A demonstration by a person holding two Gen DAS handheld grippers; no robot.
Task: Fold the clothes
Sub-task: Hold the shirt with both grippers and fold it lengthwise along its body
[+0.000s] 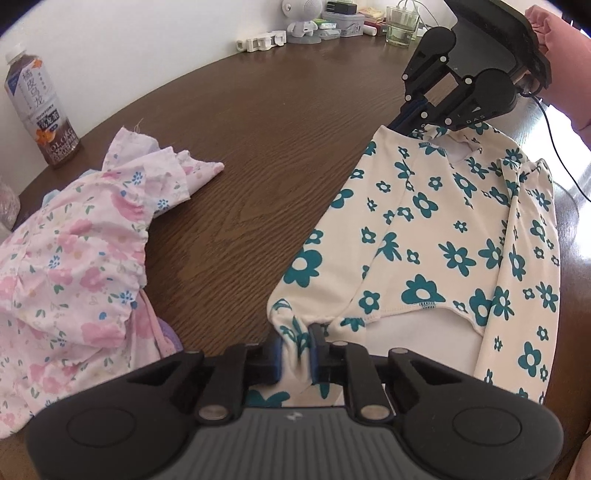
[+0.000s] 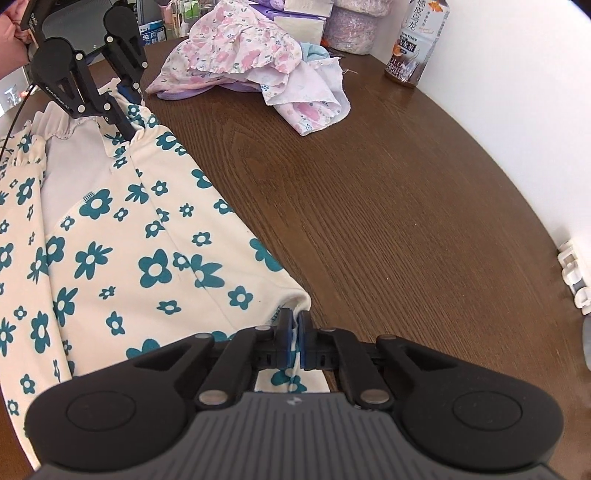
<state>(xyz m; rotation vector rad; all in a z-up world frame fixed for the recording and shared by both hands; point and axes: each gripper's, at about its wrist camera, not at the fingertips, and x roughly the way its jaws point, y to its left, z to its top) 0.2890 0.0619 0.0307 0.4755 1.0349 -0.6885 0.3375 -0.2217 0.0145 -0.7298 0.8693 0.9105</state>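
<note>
Since only thin hem folds of the floral top [image 1: 436,236] were pinched between both fingers [image 1: 280,354], slippage beyond them was judged likely.

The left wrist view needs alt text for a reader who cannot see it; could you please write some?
The left gripper pinches a bunched edge of a cream top with teal flowers lying on a dark wooden table, while the right gripper clamps its far end. A crumpled pink floral garment lies left, near a bottled tea.

Tea bottle [image 1: 38,107], glass [image 1: 400,26] — brown wooden table [image 1: 277,122].
</note>
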